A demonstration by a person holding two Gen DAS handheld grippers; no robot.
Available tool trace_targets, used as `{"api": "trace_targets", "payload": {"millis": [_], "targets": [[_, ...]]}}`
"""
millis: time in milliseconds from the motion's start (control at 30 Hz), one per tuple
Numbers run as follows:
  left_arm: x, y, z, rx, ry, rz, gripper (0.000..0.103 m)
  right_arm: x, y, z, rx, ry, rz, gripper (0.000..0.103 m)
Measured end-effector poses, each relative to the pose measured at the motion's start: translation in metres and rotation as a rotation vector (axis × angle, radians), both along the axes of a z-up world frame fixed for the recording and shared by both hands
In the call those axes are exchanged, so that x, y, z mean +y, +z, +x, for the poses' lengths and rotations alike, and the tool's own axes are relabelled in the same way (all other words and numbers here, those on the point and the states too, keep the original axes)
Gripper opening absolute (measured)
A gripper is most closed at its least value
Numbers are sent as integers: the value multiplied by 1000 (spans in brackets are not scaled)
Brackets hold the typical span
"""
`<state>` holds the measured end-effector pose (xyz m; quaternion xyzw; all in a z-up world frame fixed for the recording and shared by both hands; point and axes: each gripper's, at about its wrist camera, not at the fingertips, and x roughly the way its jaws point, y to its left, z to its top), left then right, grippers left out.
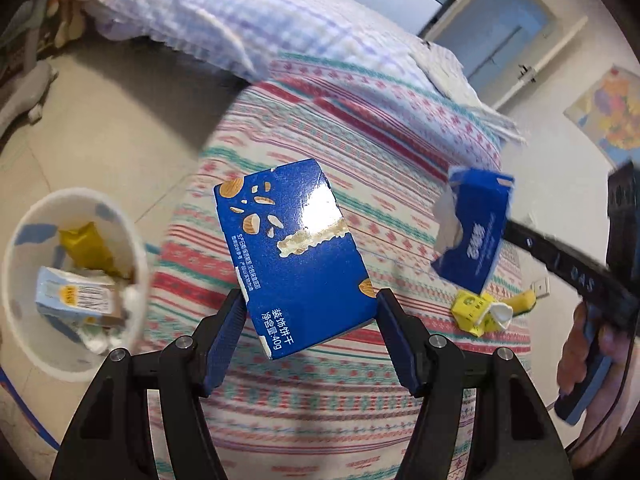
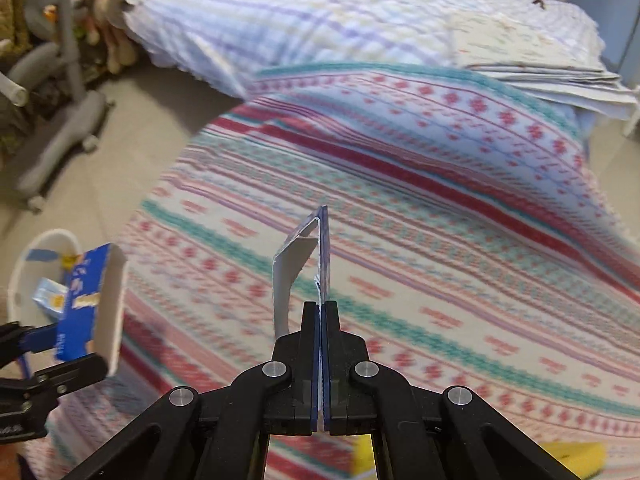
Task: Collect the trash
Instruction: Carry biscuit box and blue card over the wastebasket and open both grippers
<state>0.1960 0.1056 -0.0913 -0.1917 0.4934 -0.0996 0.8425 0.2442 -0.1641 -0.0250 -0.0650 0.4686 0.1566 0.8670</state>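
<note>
My left gripper point(image 1: 310, 298) is shut on a blue biscuit box point(image 1: 294, 248) and holds it above the striped bed. The same box shows in the right wrist view point(image 2: 82, 304). My right gripper point(image 2: 323, 306) is shut on a torn blue carton piece point(image 2: 322, 256), held edge-on; it also shows in the left wrist view point(image 1: 474, 234). A white trash bin point(image 1: 24, 216) stands on the floor at the left, with a yellow wrapper point(image 1: 86, 246) and a light blue carton point(image 1: 74, 298) inside. Yellow torn packaging point(image 1: 478, 310) lies on the bed.
The striped blanket point(image 2: 440, 240) covers the bed, with a checked quilt point(image 2: 320, 12) at its far end. A grey chair base point(image 2: 64, 132) stands on the floor at the left. A door point(image 1: 492, 28) and a wall map point(image 1: 612, 108) are at the right.
</note>
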Motion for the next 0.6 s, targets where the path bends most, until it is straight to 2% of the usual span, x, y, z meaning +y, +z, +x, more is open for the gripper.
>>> {"api": "trace_targets", "payload": {"millis": [300,400,600], "targets": [[126,2,-24,20,232,-76,69,48,-2,-20,13,73,123,0],[150,-4,-32,40,274,-89,69,70,-2,-29,17,116,139,0],[170,-3,-41,32,305,-99,69,115,-4,-43,18,199,149,0]]}}
